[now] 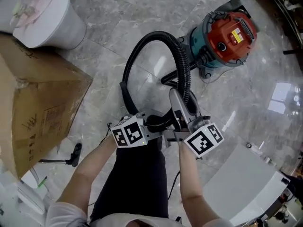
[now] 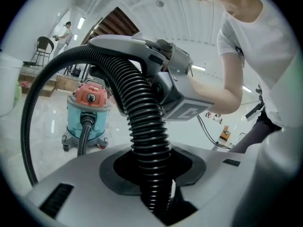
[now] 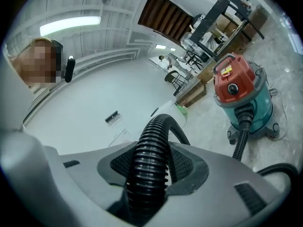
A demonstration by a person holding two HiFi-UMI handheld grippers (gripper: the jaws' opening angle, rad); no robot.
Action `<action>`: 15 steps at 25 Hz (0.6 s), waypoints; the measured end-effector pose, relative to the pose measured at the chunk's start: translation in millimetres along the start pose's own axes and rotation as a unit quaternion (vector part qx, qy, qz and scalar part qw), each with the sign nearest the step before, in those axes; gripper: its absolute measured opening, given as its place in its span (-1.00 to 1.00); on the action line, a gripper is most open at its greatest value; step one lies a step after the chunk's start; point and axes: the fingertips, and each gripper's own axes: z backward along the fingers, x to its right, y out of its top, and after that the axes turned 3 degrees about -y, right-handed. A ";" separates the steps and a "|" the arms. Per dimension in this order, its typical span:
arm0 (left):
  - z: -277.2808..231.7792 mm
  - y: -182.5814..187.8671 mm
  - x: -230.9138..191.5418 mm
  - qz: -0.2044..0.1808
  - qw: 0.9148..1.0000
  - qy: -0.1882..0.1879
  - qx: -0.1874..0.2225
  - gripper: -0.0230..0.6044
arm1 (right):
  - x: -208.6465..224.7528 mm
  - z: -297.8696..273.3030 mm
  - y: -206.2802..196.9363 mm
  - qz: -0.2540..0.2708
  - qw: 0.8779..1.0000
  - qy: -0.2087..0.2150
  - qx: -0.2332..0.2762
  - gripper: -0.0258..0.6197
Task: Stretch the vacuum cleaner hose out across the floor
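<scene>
At the far left, a brown cardboard box (image 1: 38,98) and a white round lidded bin (image 1: 49,18) stand off to the side of the work, well apart from the hose.

In front of the person's legs, the left tongs (image 1: 158,123) are closed across the black ribbed plastic hose (image 1: 156,34). In the left gripper view the ribs sit pressed in the dark hollow between the jaws (image 2: 151,174). We judge that this crosswise hold is chosen so that the ribs catch on the pads and the hose cannot slide through when pulled.

Just beside them, the right tongs (image 1: 182,105) are clamped on the same hose a little further along, and the right gripper view shows it wedged between the jaws (image 3: 147,183). Two holds this close together probably share the pull and keep the limp length from sagging between them.

From the tongs the hose arches away in a big loop over the grey marble floor (image 1: 265,65) and runs into the front of the red-lidded teal canister vacuum cleaner (image 1: 225,39) at the upper right. That cleaner looks to us like the anchor for the stretch. With the loop there, the hose is not yet laid out. Drawing it away from the cleaner would open the loop, though a hard tug might drag the cleaner along.
</scene>
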 end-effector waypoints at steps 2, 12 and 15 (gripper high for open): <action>15.5 30.9 20.3 0.005 1.000 0.001 -0.003 -0.45 | -33.5 7.0 19.1 0.006 1.000 -0.004 -0.008 -0.35; 84.6 168.1 131.9 0.009 1.000 -0.013 -0.011 -0.45 | -180.7 70.2 112.1 -0.011 0.999 -0.033 0.006 -0.35; 97.6 200.4 166.0 0.005 0.999 -0.026 -0.019 -0.45 | -213.7 96.0 135.5 -0.024 0.999 -0.045 0.019 -0.35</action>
